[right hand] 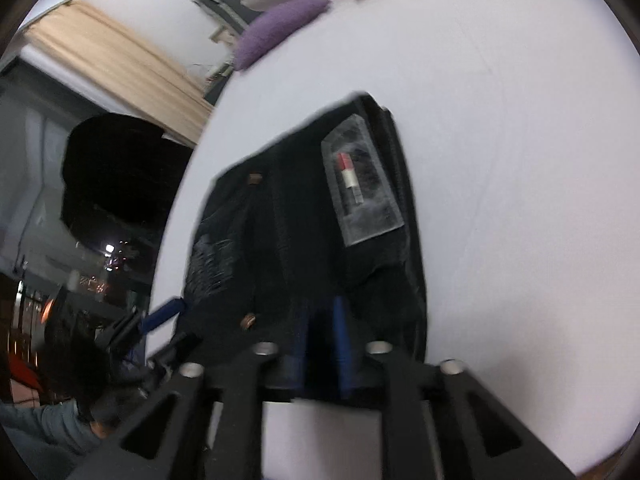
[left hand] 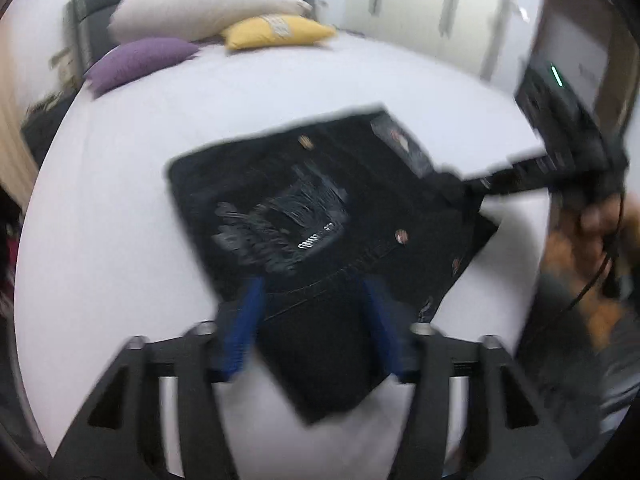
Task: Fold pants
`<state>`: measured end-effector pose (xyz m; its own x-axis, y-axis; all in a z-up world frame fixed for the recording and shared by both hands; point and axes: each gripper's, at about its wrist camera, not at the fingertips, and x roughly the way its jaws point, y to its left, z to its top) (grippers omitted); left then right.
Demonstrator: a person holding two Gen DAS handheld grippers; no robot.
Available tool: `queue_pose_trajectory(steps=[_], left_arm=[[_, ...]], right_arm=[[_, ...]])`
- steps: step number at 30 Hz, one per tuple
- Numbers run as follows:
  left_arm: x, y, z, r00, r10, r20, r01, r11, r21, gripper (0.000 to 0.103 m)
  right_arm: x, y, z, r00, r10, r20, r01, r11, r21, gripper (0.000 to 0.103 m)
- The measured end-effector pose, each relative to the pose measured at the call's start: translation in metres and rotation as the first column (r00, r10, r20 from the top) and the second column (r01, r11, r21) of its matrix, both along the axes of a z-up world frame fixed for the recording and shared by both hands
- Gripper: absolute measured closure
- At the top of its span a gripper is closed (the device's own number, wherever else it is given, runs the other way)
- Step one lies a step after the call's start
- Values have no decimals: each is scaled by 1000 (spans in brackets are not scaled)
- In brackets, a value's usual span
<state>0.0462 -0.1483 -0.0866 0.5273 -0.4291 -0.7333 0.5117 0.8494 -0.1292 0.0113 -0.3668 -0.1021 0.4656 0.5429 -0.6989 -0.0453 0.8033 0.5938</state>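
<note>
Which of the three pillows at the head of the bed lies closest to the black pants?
The purple pillow: it sits lowest and furthest forward on the white sheet. The yellow pillow lies beside it further back, and the big cream pillow rests behind both.

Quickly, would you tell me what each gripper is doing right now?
Left gripper: open, fingers straddling the black pants.
Right gripper: shut on the pants' edge.

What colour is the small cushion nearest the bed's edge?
Purple; the small fabric cushion shows best in the left wrist view.
</note>
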Motion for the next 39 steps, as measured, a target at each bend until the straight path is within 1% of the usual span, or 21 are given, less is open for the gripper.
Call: queue_pose_trajectory(steps=[1,2,3,4,6,8,9,11,13,15,17,20,22,23,24,25,27,28,30,35,39], left_arm=[[1,11,8,999,38,25,-38,999,-23,20],[5,25,16,994,93,50,-90,995,-47,7],[12,34,19,991,126,45,-122,990,-69,3],[22,40,18,990,142,17,-140,986,-88,3],[45,49,11,985,154,-77,-163,978,-126,3],[63,50,0,976,133,-172,-162,973,-164,3],[75,46,-13,962,110,-251,-157,972,-173,3],[86,43,-29,938,86,-336,-157,969,-190,4],[96,41,-48,906,77,-417,-179,961,-211,4],[103,39,-58,887,66,-458,-192,953,-235,4],[110,33,-64,880,53,-473,-188,951,-244,4],[119,25,-69,870,29,-492,-178,950,-258,6],[126,16,-72,860,5,-510,-160,952,-260,20],[130,12,-72,855,5,-519,-157,956,-248,34],[131,12,-71,851,8,-525,-157,958,-241,42],[133,10,-70,849,7,-528,-157,958,-240,46],[135,10,-69,847,6,-531,-162,955,-248,62],[136,13,-69,846,6,-533,-171,950,-261,67],[137,20,-69,835,3,-550,-201,932,-301,78],[139,33,-52,841,-1,-540,-224,909,-351,84],[155,62,-5,893,21,-449,-217,896,-388,84]], right_arm=[[-5,-4,9,1000,-4,28,3,1000,19,58],[-8,-11,17,998,-20,55,19,999,28,51],[-8,-18,22,997,-41,67,39,999,31,41],[-5,-26,23,996,-60,65,58,997,45,39],[12,-42,17,996,-80,24,78,992,99,38],[31,-50,4,997,-71,-28,75,986,152,39],[40,-53,-4,995,-76,-58,85,984,159,38],[58,-54,-22,992,-43,-120,69,973,219,39],[70,-52,-35,989,-10,-148,46,968,246,39],[81,-50,-50,984,9,-179,40,963,268,44],[89,-53,-55,984,8,-176,50,946,319,46],[97,-46,-59,983,21,-180,39,945,326,54],[100,-37,-58,983,37,-178,20,952,306,59],[100,-31,-57,983,45,-177,7,958,286,60],[101,-27,-55,983,49,-175,-1,965,262,64],[101,-25,-54,984,49,-173,-4,969,249,67],[99,-20,-47,985,37,-167,0,977,214,74],[98,-19,-42,987,35,-158,-2,979,202,79],[98,-12,-24,992,43,-121,-21,983,180,82],[99,7,19,996,70,-48,-63,990,127,83],[115,19,56,996,85,30,-88,985,145,83]])
